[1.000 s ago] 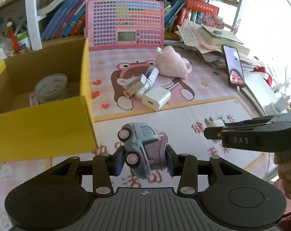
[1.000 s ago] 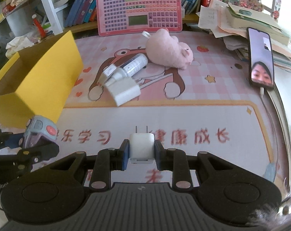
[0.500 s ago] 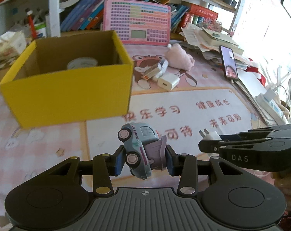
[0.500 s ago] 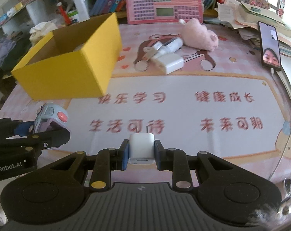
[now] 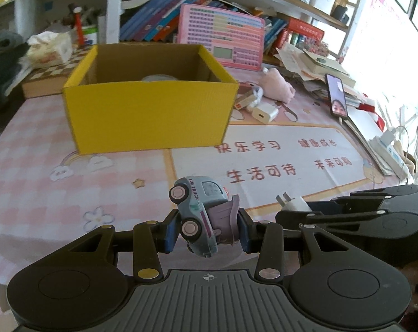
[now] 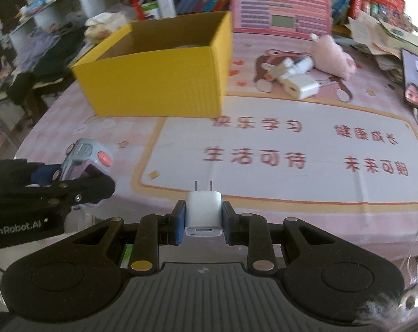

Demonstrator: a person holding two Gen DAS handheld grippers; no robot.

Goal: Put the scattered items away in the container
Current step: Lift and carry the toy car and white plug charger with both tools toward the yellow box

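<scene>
My left gripper (image 5: 207,233) is shut on a grey-blue toy truck (image 5: 199,213), held tilted above the near table edge. My right gripper (image 6: 203,218) is shut on a small white plug charger (image 6: 203,211), prongs forward. The truck also shows at the left of the right wrist view (image 6: 84,157), the charger at the right of the left wrist view (image 5: 293,203). The yellow cardboard box (image 5: 148,116) stands open on the mat ahead, a pale roll inside. A second white charger (image 5: 264,112), a small bottle (image 6: 297,66) and a pink plush (image 5: 276,87) lie right of the box.
A pink keyboard toy (image 5: 222,40) leans against shelved books at the back. A phone (image 5: 337,95) lies on stacked papers at the right. A power strip (image 5: 386,146) sits at the right edge. Tissues (image 5: 49,48) and clutter lie left of the box.
Both grippers have pulled back and up from the table with their loads. The box and the scattered items now look farther off and smaller.
</scene>
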